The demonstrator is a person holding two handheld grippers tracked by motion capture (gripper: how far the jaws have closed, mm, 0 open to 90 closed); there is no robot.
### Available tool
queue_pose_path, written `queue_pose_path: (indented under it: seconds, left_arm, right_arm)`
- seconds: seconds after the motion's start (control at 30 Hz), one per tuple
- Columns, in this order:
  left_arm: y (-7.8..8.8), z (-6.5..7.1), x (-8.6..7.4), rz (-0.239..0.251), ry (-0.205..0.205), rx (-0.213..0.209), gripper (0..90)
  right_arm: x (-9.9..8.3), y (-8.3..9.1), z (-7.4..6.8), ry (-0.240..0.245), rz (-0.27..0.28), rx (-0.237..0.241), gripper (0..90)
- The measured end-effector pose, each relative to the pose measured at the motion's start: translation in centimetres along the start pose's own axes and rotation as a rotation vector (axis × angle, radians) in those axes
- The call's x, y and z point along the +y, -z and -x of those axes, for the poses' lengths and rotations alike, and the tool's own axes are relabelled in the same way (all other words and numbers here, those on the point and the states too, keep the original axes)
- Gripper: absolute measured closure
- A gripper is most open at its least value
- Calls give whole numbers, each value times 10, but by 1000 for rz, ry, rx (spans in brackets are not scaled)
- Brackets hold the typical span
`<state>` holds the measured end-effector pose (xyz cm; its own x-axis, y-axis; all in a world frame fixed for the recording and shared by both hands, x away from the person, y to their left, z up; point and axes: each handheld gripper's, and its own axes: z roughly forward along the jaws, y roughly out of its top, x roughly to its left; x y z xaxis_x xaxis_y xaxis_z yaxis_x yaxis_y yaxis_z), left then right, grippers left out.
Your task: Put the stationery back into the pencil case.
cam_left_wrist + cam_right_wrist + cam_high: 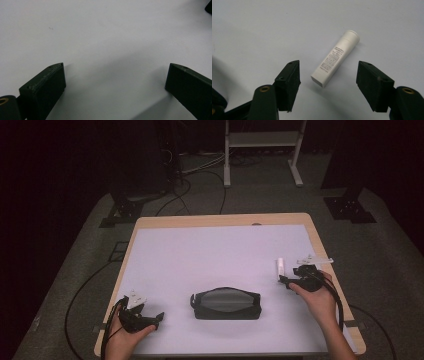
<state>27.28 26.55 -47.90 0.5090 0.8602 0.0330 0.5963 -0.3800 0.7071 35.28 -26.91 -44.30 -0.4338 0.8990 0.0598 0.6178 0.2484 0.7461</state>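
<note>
The counter (150, 222) has a pale wooden rim and a white sheet covering nearly all of its top; the sheet is smooth and matt, with soft shadows under the tools. On it, near the front middle, lies a dark pouch (226, 303) with its grey inside showing. Well to its right, near the counter's right edge, lies a white tube (280, 268); in the right gripper view the tube (335, 58) lies flat on the sheet, slanted, its wider cap end farther off and its flat end near, with small print along its side. The right hand-held gripper (285, 280) sits just before it, jaws apart on either side of the tube's near end and not touching it. The left hand-held gripper (159, 316) rests at the front left corner, well apart from the pouch, jaws spread wide over bare sheet with nothing between them. Around the counter the room is dark: a grey carpet floor (75, 270), black cables (172, 200) trailing across it, black stand feet (349, 207) at left and right, and a white frame (262, 140) at the back.
</note>
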Motion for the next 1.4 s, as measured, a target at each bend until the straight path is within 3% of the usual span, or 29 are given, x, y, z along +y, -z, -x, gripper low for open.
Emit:
queue_pose_path:
  seconds: [0.7,0.93,1.4]
  left_arm:
    - [0,0,0,-1,2,0,19]
    - [0,0,0,-1,2,-1,19]
    - [0,0,0,0,3,-2,19]
  right_arm:
    - [4,-39,2,-3,-22,-34,399]
    - [3,-44,4,-12,-29,-31,480]
    - [0,-39,8,-13,-57,-51,624]
